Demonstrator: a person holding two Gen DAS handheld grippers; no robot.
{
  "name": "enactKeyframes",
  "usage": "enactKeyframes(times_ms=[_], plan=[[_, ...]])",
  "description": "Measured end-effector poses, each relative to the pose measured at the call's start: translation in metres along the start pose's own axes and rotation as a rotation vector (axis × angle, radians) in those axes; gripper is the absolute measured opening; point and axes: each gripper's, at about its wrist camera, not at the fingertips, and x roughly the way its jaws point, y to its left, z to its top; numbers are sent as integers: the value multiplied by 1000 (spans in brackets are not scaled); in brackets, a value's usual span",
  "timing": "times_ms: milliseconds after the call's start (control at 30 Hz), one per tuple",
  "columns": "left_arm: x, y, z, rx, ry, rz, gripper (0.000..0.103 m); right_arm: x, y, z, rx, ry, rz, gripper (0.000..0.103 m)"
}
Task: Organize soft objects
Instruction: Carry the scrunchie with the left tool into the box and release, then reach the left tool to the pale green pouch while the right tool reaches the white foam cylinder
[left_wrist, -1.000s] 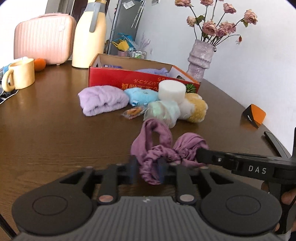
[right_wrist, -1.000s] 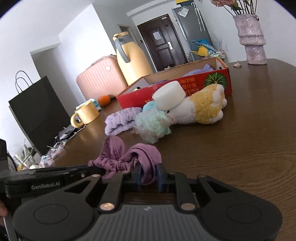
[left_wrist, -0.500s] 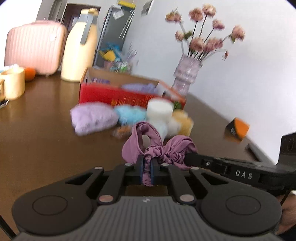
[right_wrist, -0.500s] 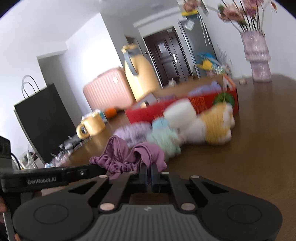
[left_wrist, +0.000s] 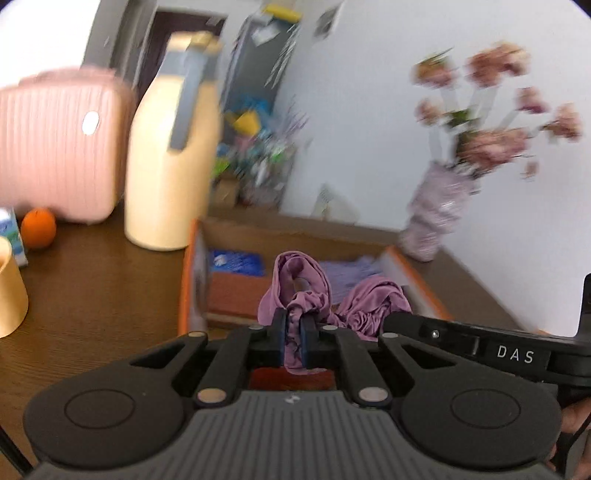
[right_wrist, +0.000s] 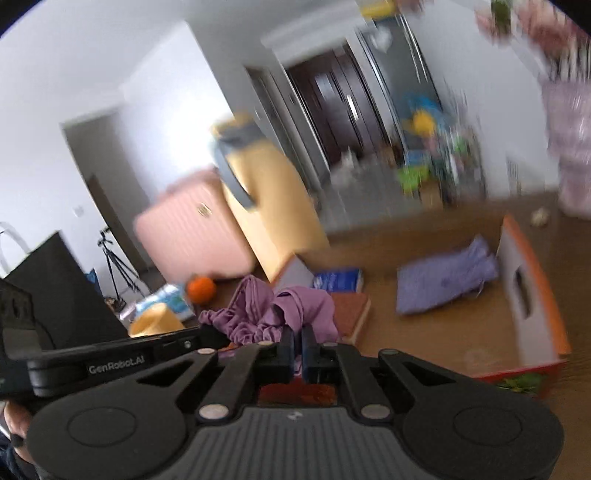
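The left claw (left_wrist: 294, 334) points forward and somewhat downward, its jaws clamped tight on a fold of the mauve cloth (left_wrist: 295, 284), which bunches up just ahead of the fingertips; the right claw (right_wrist: 297, 349) sits close alongside at the same tilt, jaws likewise pinched on the cloth's other end; each claw's dark body crosses the other's view low at the side; a hand (right_wrist: 14, 424) grips the left handle.

Bright, even daylight; background motion-blurred, fisheye edges curved and dark-cornered.
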Motion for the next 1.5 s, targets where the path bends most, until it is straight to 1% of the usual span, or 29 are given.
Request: enactKeyframes(times_ms=[33,100,133,200,267,300,333,367,400,467,533,600,667,700,733,800,900,967,1067,1133,1233,1267,1400,1500], plan=[[14,7,5,-19,26,15,9,14,-3,3,15,24,-6,4],[42,18,11,-35,72,75,9,45,-11,7,46,83,-36,6],[55,22,12,-19,96,95,9,57,-13,5,46,116,-50,9],[75,24,11,41,145,121,10,74,-16,3,56,147,-64,13],[85,26,6,61,175,145,17,80,-17,2,64,167,-70,15],[85,27,5,69,179,146,28,79,-14,2,62,165,-70,16],[84,27,5,74,171,155,45,76,-15,2,55,163,-70,22],[83,29,6,81,158,160,49,73,-12,4,40,164,-72,28],[77,27,7,94,138,156,52,66,-9,3,26,156,-74,30],[64,24,10,118,100,155,53,49,-4,7,-6,120,-85,36],[50,19,15,138,70,164,63,26,2,13,-42,71,-99,39],[32,17,22,141,31,166,67,1,8,18,-83,16,-120,42],[11,13,26,152,-14,184,73,-29,13,20,-146,-55,-161,49],[-1,9,28,166,-44,201,78,-47,16,18,-178,-103,-190,52],[-13,5,29,178,-77,217,83,-62,18,17,-204,-144,-213,58],[-35,-3,28,191,-145,245,91,-87,19,12,-234,-212,-255,63],[-64,-18,20,206,-228,289,94,-122,22,0,-265,-286,-283,68],[-80,-27,13,226,-273,301,96,-139,25,-8,-285,-323,-292,74],[-102,-43,-1,249,-334,309,97,-162,30,-24,-310,-374,-305,78],[-115,-49,-12,244,-354,308,97,-174,35,-39,-318,-402,-305,80],[-133,-55,-39,204,-374,313,97,-193,41,-72,-331,-417,-294,81],[-138,-58,-49,203,-371,319,98,-200,44,-86,-336,-423,-284,84],[-173,-71,-96,213,-381,309,101,-223,51,-136,-349,-430,-251,85],[-194,-77,-130,209,-377,278,101,-233,53,-175,-336,-416,-236,86]])
